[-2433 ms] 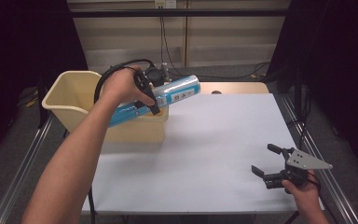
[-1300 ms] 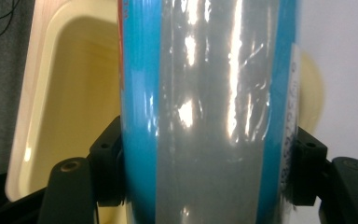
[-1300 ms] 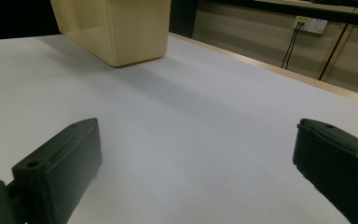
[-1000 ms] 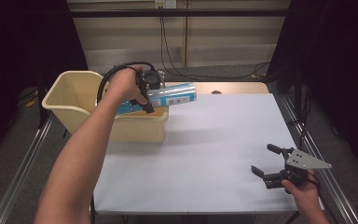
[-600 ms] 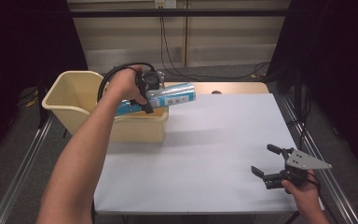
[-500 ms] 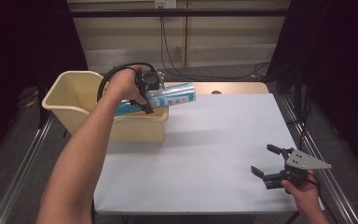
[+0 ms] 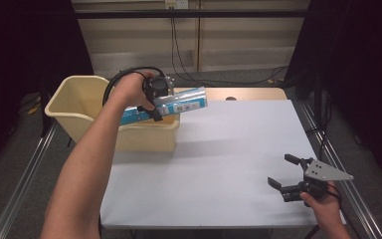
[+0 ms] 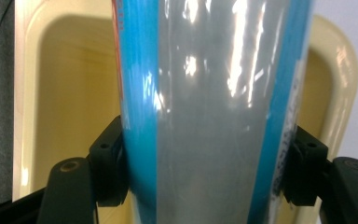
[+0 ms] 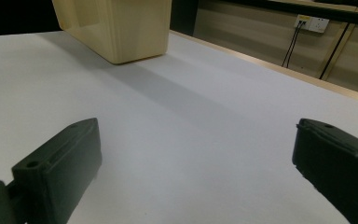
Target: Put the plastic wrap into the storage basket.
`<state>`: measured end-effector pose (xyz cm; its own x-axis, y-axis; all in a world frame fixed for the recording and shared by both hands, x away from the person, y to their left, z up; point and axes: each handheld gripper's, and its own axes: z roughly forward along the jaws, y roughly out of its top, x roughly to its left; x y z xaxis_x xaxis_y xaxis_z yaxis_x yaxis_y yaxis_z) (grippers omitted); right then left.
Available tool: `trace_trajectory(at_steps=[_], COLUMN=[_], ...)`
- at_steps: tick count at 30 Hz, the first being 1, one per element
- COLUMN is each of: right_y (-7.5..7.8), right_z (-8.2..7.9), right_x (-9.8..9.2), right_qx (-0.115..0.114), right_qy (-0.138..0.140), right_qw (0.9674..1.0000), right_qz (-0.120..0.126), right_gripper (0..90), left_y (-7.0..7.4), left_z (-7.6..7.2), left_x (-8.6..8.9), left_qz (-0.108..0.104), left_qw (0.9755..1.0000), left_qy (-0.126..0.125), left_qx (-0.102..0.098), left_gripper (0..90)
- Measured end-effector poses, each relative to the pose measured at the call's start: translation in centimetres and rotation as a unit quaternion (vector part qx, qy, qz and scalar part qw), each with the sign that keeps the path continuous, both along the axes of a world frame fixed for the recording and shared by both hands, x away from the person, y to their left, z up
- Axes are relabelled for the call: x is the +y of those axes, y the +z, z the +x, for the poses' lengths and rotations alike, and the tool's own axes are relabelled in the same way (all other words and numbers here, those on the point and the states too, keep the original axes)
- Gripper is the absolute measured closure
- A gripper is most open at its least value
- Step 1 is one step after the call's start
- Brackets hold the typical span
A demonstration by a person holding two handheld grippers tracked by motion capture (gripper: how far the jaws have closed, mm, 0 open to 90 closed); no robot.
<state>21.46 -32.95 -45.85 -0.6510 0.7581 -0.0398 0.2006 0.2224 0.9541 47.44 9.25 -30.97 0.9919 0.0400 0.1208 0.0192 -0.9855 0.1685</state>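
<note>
Over the far left corner of the counter (image 7: 219,164), the left tool (image 7: 155,99) grips a blue and silver pack (image 7: 179,102) held above the open top of a cream bin (image 7: 74,102). The pack lies nearly level, slightly tilted, with its right end sticking out past the bin's right wall and its left end over the bin's inside. From the left gripper view, the pack (image 8: 205,116) runs up the middle between both black jaws, which press against its blue edges on either side, and the bin (image 8: 60,107) shows beneath it, its hollow open below the pack. A black cable loops from the tool behind the hand (image 7: 129,92).

Near the counter's front right corner, well apart from the bin, the right tool (image 7: 286,174) sits low above the white surface with a grey plate on top. Its jaws stand wide, nothing between them. From the right gripper view, the bare counter (image 9: 191,140) stretches ahead, and the bin (image 9: 121,28) stands at the far end, resting on the surface.
</note>
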Motion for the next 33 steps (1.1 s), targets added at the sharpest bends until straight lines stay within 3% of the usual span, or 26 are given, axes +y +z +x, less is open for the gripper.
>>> trace_trajectory(at_steps=[4,7,9,10,12,14,16,19,20,21,23,24,25,27,28,29,30,31,32,33], right_y=[0.0,0.0,-0.1,-0.1,-0.1,-0.1,-0.1,-0.1,-0.1,0.0,0.0,0.0,0.0,-0.1,-0.1,-0.1,-0.1,-0.1,-0.1,-0.1], right_z=[0.0,0.0,0.1,0.0,0.1,0.1,0.1,0.0,0.0,0.0,0.0,0.1,0.1,0.1,0.1,0.1,0.1,0.0,0.0,0.0], right_x=[0.0,0.0,0.0,0.0,0.1,0.1,0.2,0.2,0.1,0.1,0.1,0.0,0.0,0.0,0.0,0.0,0.1,0.1,0.1,0.1], right_qx=[0.001,0.005,0.003,0.004,0.005,0.005,0.003,0.006,0.006,0.005,0.006,0.003,0.005,0.005,0.006,0.005,0.006,0.006,0.007,0.006], right_qy=[-0.001,-0.002,0.0,-0.002,-0.001,-0.002,-0.001,0.001,0.0,-0.002,-0.005,-0.005,-0.005,-0.004,-0.004,-0.005,-0.004,-0.005,-0.004,-0.007], right_qw=[1.0,1.0,1.0,1.0,1.0,1.0,1.0,1.0,1.0,1.0,1.0,1.0,1.0,1.0,1.0,1.0,1.0,1.0,1.0,1.0], right_qz=[-0.001,0.002,0.0,-0.001,-0.001,-0.002,-0.003,-0.003,-0.003,0.0,0.003,0.003,0.004,0.003,0.003,0.001,0.001,0.002,0.001,0.0], right_gripper=[0.8,0.8,0.8,0.8,0.8,0.8,0.8,0.8,0.8,0.8,0.8,0.8,0.8,0.8,0.8,0.8,0.8,0.8,0.8,0.8], left_y=[-0.7,-0.4,1.0,2.1,4.0,4.9,5.0,4.5,4.2,4.2,3.9,3.8,3.8,3.5,3.4,3.2,3.0,2.9,2.7,2.5], left_z=[0.2,0.3,0.5,0.6,0.4,0.1,-0.3,-0.8,-1.1,-1.1,-1.3,-1.5,-1.5,-1.8,-1.8,-1.9,-2.0,-2.0,-2.2,-2.3], left_x=[0.3,0.5,1.1,1.4,1.9,2.4,2.7,3.0,3.1,3.2,3.2,3.3,3.4,3.5,3.7,3.7,3.7,3.8,3.8,3.8], left_qz=[0.002,0.0,-0.056,-0.098,-0.146,-0.161,-0.161,-0.171,-0.184,-0.182,-0.19,-0.207,-0.208,-0.237,-0.237,-0.243,-0.252,-0.248,-0.251,-0.251], left_qw=[0.9995,0.9995,0.998,0.9945,0.9874,0.9828,0.9822,0.9773,0.9728,0.9735,0.9708,0.9646,0.9641,0.954,0.9555,0.9531,0.9478,0.95,0.9488,0.9494], left_qy=[0.003,0.004,0.021,0.034,0.061,0.09,0.095,0.119,0.134,0.132,0.14,0.156,0.157,0.176,0.167,0.173,0.186,0.18,0.182,0.18], left_qx=[0.032,0.03,0.019,0.013,0.008,0.01,0.017,0.037,0.04,0.042,0.045,0.049,0.052,0.053,0.053,0.053,0.061,0.061,0.057,0.057], left_gripper=[31.1,31.1,31.5,31.9,25.7,19.0,17.3,15.1,14.3,14.2,14.1,14.0,13.5,13.6,14.1,14.2,14.2,14.0,13.6,13.6])
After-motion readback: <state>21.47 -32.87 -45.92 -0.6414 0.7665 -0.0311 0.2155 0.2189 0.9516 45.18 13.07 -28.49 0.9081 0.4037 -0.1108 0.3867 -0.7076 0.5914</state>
